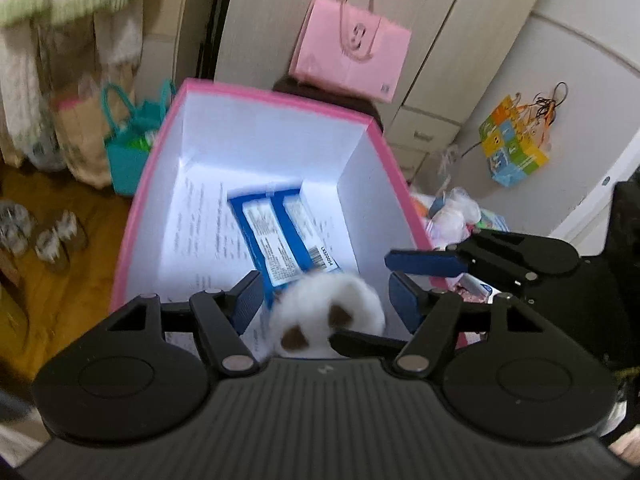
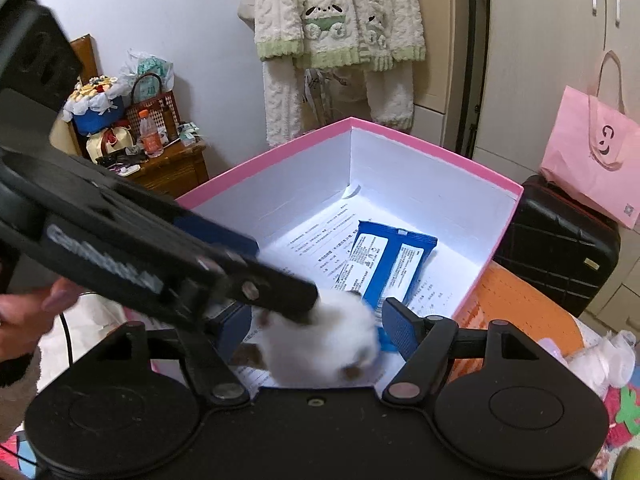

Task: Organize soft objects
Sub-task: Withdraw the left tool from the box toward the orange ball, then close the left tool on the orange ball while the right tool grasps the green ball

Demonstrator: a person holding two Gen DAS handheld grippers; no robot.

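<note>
A white fluffy plush toy (image 1: pixel 326 316) with brown patches lies at the near end of a pink box (image 1: pixel 256 96) with a white inside. It also shows in the right wrist view (image 2: pixel 320 344), blurred. My left gripper (image 1: pixel 326 300) is open, its blue pads either side of the toy. My right gripper (image 2: pixel 316 330) is open around the toy too. In the left wrist view the right gripper (image 1: pixel 404 280) reaches in from the right. In the right wrist view the left gripper (image 2: pixel 248 280) crosses from the left, one finger against the toy.
Two blue wipe packs (image 1: pixel 284 232) and printed sheets (image 1: pixel 200 216) lie on the box floor; the packs also show in the right wrist view (image 2: pixel 384 260). A pink paper bag (image 1: pixel 352 48) on a black suitcase (image 2: pixel 556 248) stands behind. Soft items (image 1: pixel 456 212) lie right of the box.
</note>
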